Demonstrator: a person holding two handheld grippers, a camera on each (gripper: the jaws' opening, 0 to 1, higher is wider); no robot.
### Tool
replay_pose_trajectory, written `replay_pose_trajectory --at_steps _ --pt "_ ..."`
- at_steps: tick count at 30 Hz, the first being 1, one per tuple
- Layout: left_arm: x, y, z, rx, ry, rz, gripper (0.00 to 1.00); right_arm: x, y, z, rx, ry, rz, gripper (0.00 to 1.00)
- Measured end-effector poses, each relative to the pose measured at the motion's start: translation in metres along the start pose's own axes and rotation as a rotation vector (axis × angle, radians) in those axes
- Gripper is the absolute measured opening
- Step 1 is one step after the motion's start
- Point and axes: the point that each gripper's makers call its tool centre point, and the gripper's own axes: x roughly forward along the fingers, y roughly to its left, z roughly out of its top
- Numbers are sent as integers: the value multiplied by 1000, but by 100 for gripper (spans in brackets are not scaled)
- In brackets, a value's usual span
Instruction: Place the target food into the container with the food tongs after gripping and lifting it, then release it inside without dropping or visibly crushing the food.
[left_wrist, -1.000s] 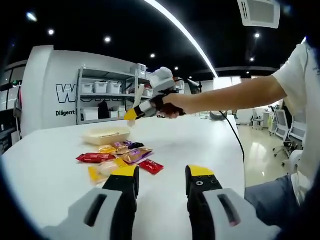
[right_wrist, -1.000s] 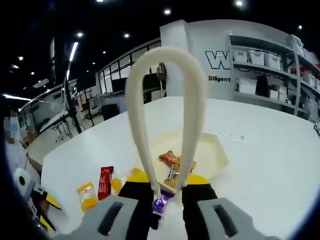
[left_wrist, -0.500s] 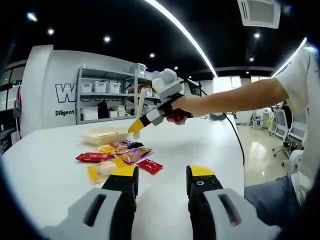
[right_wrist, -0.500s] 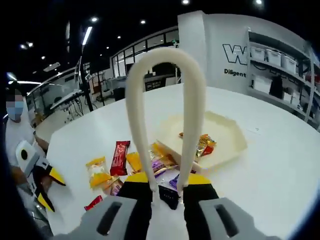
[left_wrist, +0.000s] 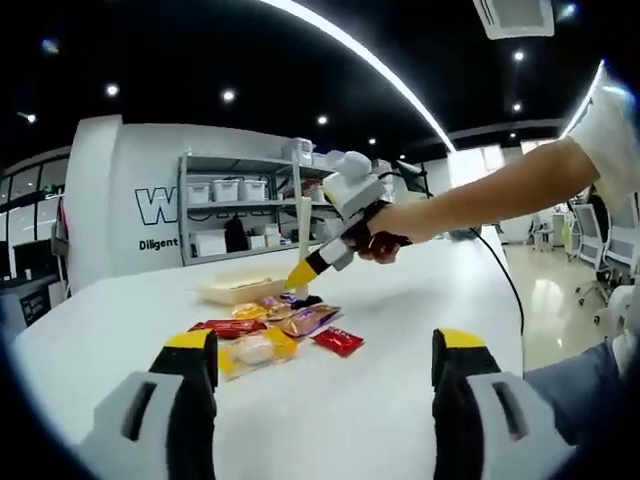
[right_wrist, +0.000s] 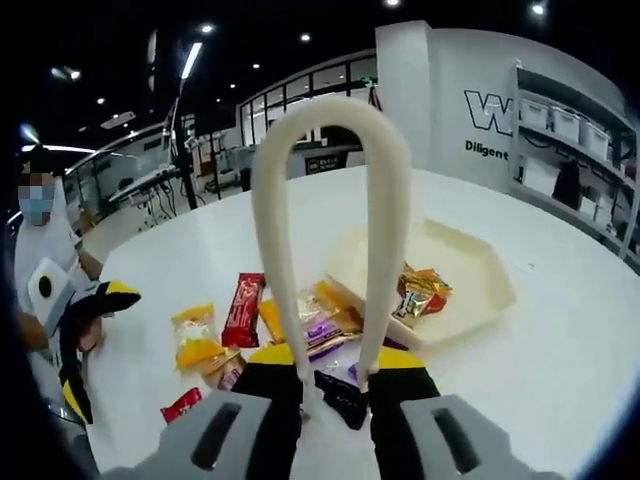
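A: Cream plastic food tongs (right_wrist: 330, 230) clamped in the right gripper (right_wrist: 335, 375), loop end at 12 o'clock, long axis straight out along the jaws, tips down at a black-wrapped snack (right_wrist: 342, 392).
B: Carrying any food?
A: Can't tell; tips just over the wrappers on the white table (right_wrist: 560, 340).
B: Container?
A: Cream tray (right_wrist: 470, 275) at 2 o'clock of the tongs, orange snack packs (right_wrist: 418, 292) inside. Red bar (right_wrist: 243, 308) and yellow pack (right_wrist: 195, 338) at 9 o'clock.
B: Left gripper (left_wrist: 325, 350)?
A: Jaws spread wide, holding nothing, snack pile (left_wrist: 275, 328) ahead.
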Motion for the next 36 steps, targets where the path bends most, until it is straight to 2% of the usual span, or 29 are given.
replay_pose_trajectory --at_steps 1,3,4,6,11,13,15,16,18,25,28,29,32,35,36 --pt "0 6 2 -16 -13 33 99 1 0 -1 -2 5 -2 19" --pt "-3 9 2 -21 -7 39 99 1 1 -1 -18 8 6 19" --pt "-4 14 1 -29 0 64 99 3 1 -1 -35 11 1 19" --pt "-4 15 1 -34 -4 61 99 7 0 -1 -51 20 4 20" --pt "-5 15 2 -52 -9 60 99 12 -7 -5 -9 48 -12 20" --pt "-4 17 1 -65 -9 59 99 9 -8 -10 49 81 -22 19" --pt "-3 15 2 -67 -12 45 99 7 -9 -18 70 108 -35 19" --pt "-3 14 2 -69 -12 41 98 4 -9 -15 89 84 -39 19" --pt "-2 12 0 -59 -3 32 96 1 -10 -19 141 96 -46 19" --pt "0 4 -1 -67 6 1 91 -16 -11 -27 173 95 -51 20" --pt "0 1 -1 -64 8 -7 90 -24 -10 -30 116 89 -56 21" --pt "0 1 -1 -64 10 -9 89 -26 -8 -34 109 107 -40 22" --pt "0 0 -1 -64 8 -11 89 -29 -11 -37 92 98 -43 22" --pt "0 -1 0 -61 6 -12 88 -29 -10 -38 89 90 -34 19" --pt "1 -1 -1 -60 9 -14 87 -30 -10 -39 117 103 -43 18"
